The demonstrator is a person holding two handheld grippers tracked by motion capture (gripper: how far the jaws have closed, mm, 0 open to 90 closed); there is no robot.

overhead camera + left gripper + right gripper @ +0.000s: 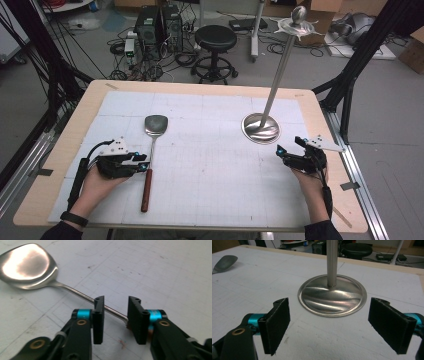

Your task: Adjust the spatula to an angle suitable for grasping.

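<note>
A: Where is the spatula [150,155]?

B: It lies flat on the white mat [210,165], well to the left of the stand [261,127]. Its shiny scoop end points to the far side, and its brown handle points back at the person.

A: What is the left gripper [115,315] doing?

B: It sits right at the spatula, where the thin metal neck meets the handle. The jaws are partly open. The neck runs across the gap between them, but the pads do not squeeze it. So it holds nothing.

A: And the right gripper [339,325]?

B: It rests just in front of the stand's round foot. Its jaws are wide open, with nothing between them.

A: What could go wrong?

B: I think the neck is the tricky part. It is thin, round and smooth. If the left jaws close there, it could roll or slip in the pads. Then the heavy scoop end might swing down and bang the mat.

A: Anything else?

B: The stand is tall and thin. If the right gripper bumps its pole, it might wobble or tip over.
</note>
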